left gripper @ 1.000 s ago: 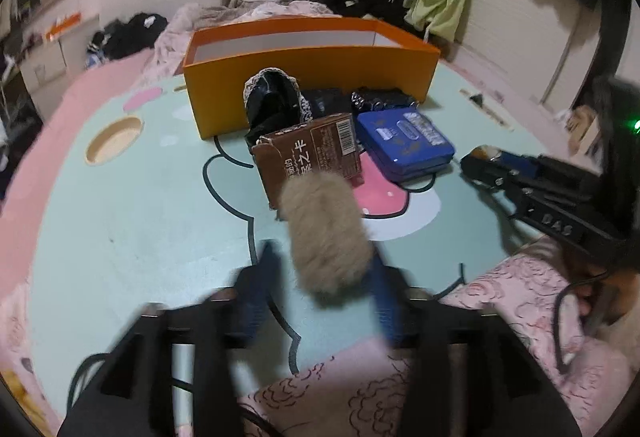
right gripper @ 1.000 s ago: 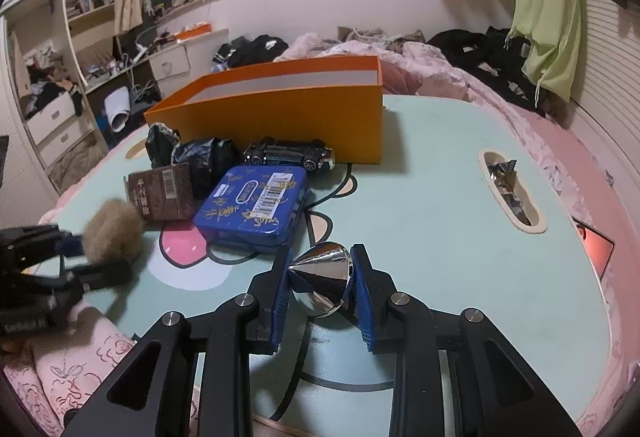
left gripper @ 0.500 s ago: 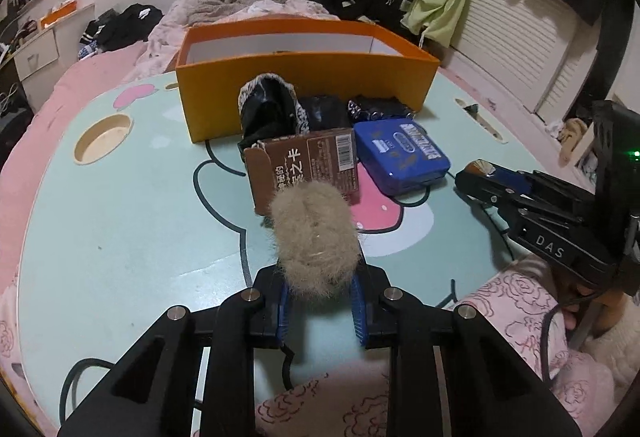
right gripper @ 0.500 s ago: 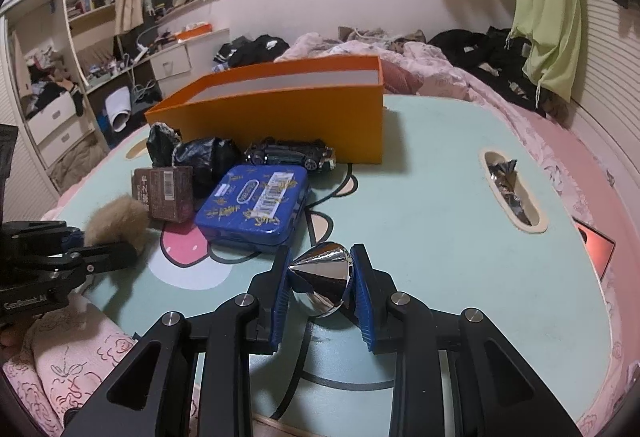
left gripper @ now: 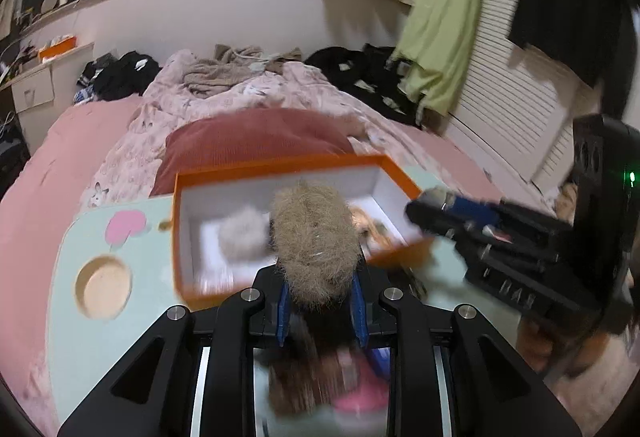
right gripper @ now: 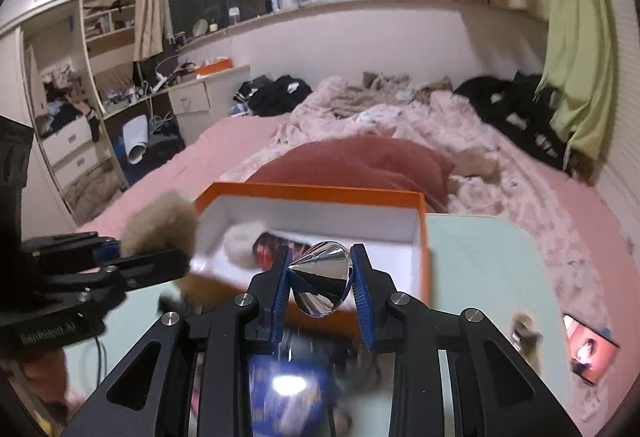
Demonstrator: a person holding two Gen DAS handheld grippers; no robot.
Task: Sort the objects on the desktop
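Orange box [right gripper: 420, 257] sits open on your mint desk [right gripper: 480, 257], pink bed [right gripper: 240, 141] behind. Your left gripper [left gripper: 320, 307] fingers clamp a tan fur pompom [left gripper: 316, 241]; your right gripper [right gripper: 320, 293] fingers pinch a silver cone [right gripper: 320, 277] over the box's near edge.

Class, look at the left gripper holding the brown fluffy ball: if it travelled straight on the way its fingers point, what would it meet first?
Probably the orange box. The left gripper, shut on the fluffy ball, points over the near wall towards the white interior, where a pale fluffy item lies. Blur makes depth uncertain.
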